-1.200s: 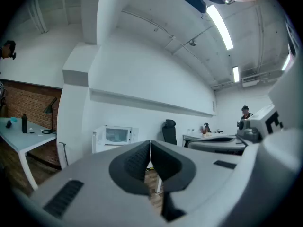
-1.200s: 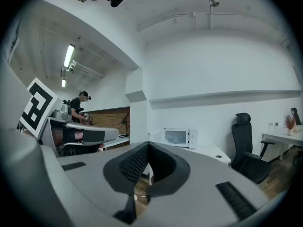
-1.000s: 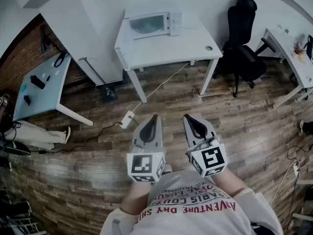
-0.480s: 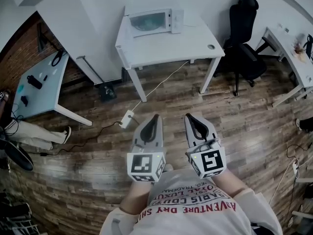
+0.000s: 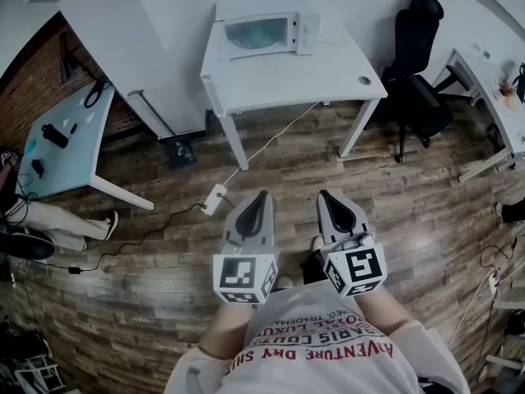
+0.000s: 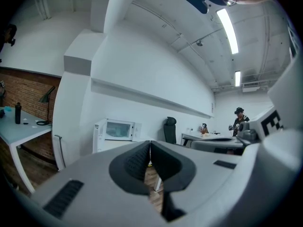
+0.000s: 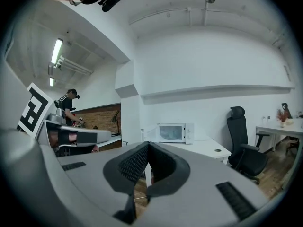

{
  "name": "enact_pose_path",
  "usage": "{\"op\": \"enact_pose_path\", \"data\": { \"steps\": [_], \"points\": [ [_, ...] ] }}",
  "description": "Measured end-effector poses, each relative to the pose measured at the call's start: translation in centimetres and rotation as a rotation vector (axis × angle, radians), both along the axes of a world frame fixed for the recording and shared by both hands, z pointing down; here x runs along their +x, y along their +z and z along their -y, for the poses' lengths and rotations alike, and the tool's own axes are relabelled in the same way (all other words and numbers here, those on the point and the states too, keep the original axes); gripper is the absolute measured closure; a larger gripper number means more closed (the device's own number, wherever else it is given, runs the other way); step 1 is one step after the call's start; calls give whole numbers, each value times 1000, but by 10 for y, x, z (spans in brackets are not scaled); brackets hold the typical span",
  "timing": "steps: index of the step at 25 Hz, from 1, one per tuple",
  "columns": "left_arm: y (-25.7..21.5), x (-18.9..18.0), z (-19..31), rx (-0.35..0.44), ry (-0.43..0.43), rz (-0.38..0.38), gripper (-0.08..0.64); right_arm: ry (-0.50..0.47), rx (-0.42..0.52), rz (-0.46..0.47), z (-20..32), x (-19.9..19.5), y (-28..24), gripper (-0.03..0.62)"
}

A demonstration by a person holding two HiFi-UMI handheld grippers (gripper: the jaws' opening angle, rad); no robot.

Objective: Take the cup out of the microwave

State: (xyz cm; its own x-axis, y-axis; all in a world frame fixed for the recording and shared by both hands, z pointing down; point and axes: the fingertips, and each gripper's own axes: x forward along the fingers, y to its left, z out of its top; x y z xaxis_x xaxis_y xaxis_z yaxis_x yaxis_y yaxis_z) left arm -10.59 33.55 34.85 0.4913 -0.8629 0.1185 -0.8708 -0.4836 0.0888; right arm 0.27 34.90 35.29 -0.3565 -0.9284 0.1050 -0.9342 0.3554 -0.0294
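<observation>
- Step in hand: approach, by the look of it. The person stands on the wood floor (image 5: pixel 394 220), well apart from the white tabletop (image 5: pixel 287 80) that carries the microwave (image 5: pixel 261 35).
- Left tool (image 5: pixel 261 195): jaws together, pads meeting, nothing between them.
- Right tool (image 5: pixel 323 195): same, jaws together and empty.
- Both tools are held low in front of the body, side by side, about level and aimed at the tabletop. Each tool's own view has the microwave ahead, past the closed tips.
- The microwave sits at the back of the tabletop near the wall. Its door (image 5: pixel 254 38) is shut, with the control panel to the door's right in the head view.
- Cup: not visible in any view. The door glass is murky, so its place inside is taken from the task, not seen.
- Nothing of the task is done yet: door unopened, cup unreached.
- Next move (judgement): close the gap to the tabletop's front edge, then put one tool on the door's opening edge and swing it out. That edge is likely the panel side; the handle is too small to make out from here.
- Jaws must part before any pinch on the door or cup. The free tool then goes in for the cup.
- Watch item: a cable (image 5: pixel 246 158) runs from the tabletop across the floor, between the person and the tabletop, so it's a trip risk.
- The office chair (image 5: pixel 418 64) stands just beside the tabletop's right end, off the direct path.
</observation>
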Motion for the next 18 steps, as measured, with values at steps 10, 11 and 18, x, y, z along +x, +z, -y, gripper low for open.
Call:
{"op": "enact_pose_path", "data": {
  "steps": [10,11,18],
  "points": [
    [9,14,82,-23,-55,5,552,-50,-46,32,92,16,10,581],
    [9,18,93,-24,-64,7,552,-58,-45,26,104,19,10,581],
    [8,50,171,-50,-127,-13,552,-127,-97,12,189,51,14,581]
  ]
}}
